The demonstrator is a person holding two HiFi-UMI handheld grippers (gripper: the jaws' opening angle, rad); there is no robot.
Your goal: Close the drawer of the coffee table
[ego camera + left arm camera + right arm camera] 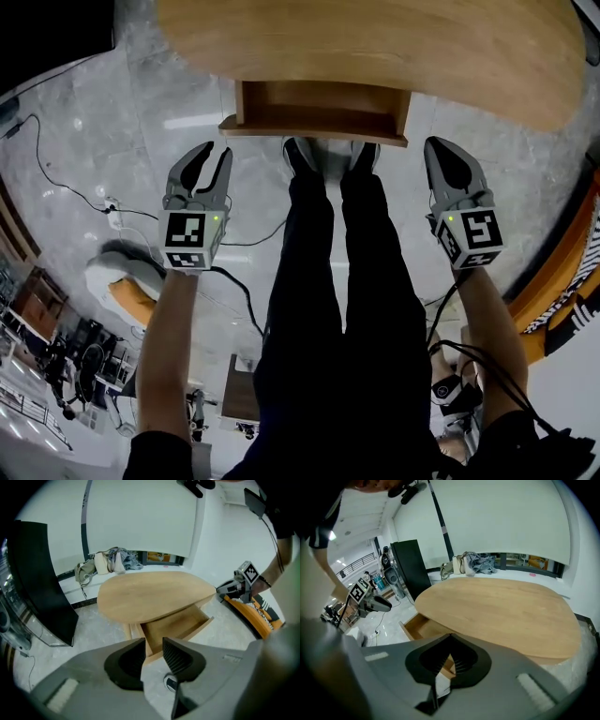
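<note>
drawer hangs open under coffee table, closing left to do | left gripper slightly parted, empty | right gripper pinched together, empty

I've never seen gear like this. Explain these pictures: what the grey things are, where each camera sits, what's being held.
No robot here: a person stands with a hand-held grasping tool in each hand. The head view looks down from the person's head and shows the left tool, the right tool and the person's legs between them. The other two pictures come from cameras riding on each tool, looking along its jaws. Ahead is a wooden coffee table with nothing visible on top. Its drawer stands pulled out. The left tool's jaws are apart and the right tool's are together. Neither holds anything.
</note>
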